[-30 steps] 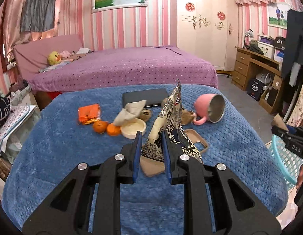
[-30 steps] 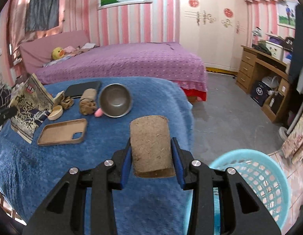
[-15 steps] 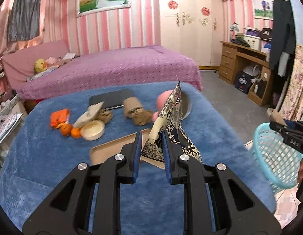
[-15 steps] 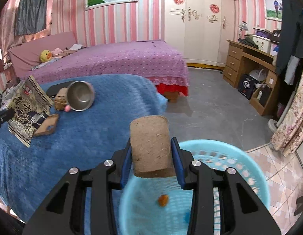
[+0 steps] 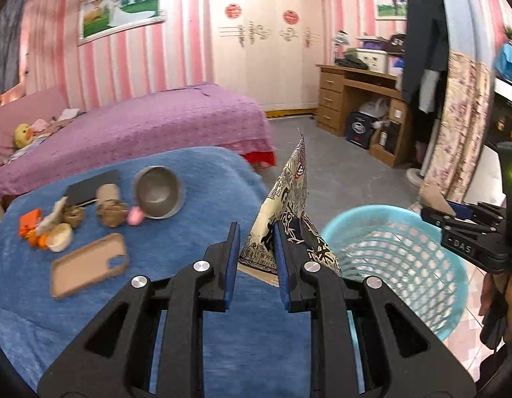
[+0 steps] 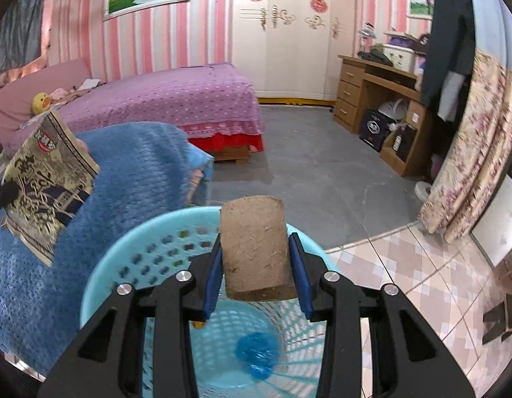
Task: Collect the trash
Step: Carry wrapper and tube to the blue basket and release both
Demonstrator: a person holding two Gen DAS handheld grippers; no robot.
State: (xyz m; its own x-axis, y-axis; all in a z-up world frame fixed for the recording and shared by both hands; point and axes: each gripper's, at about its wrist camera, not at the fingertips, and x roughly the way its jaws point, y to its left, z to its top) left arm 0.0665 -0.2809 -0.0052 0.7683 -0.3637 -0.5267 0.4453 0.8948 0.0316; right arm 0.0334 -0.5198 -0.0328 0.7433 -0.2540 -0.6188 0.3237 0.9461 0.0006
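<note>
Left gripper (image 5: 254,248) is clamped on a printed snack wrapper (image 5: 285,212), frame centre, over the blue blanket's (image 5: 196,315) edge, beside the cyan basket (image 5: 405,258) at right. Right gripper (image 6: 256,265) is clamped on a brown cardboard tube (image 6: 254,248), lower centre, directly above the basket's opening; a blue crumpled scrap (image 6: 257,353) lies inside.

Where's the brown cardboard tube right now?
In the right wrist view, the cardboard tube is clamped in the right gripper, directly above the light blue basket, right of the blue-covered table.
</note>
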